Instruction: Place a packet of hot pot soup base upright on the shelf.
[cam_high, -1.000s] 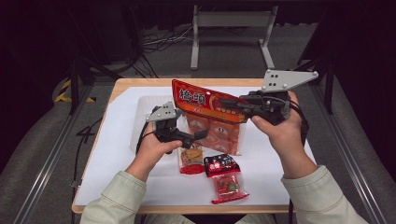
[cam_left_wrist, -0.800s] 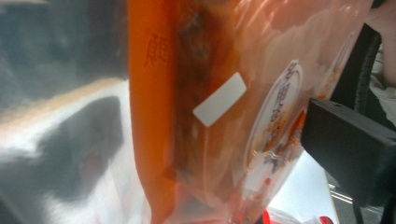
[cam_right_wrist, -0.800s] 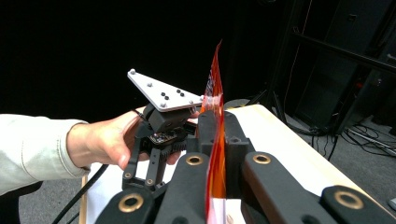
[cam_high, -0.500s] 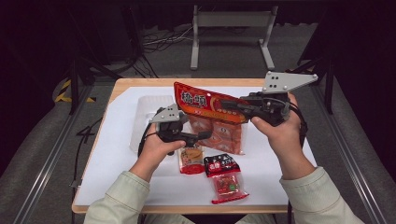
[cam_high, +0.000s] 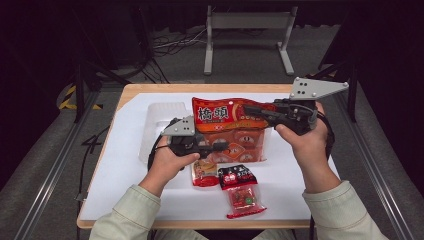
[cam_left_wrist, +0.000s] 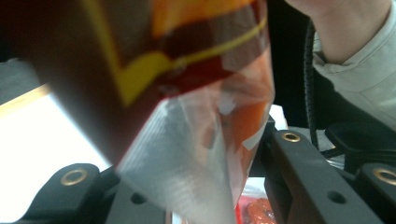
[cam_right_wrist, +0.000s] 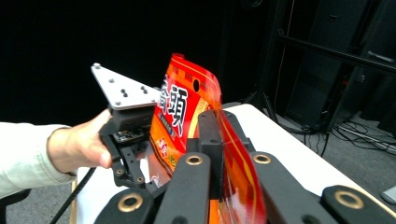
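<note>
Now | bag (cam_high: 232, 127) held above tabletop (cam_high: 125, 165) | right tongs (cam_high: 250, 111) clamped on its top edge | left tongs (cam_high: 222, 147) have just been closing, film between, grip unclear | risk: thin film slips or tears, spilling packets (cam_high: 239, 186).

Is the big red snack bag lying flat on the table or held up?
Held up. The right gripper pinches the big red snack bag at its top edge, and its clear lower part hangs between the left gripper jaws.
</note>
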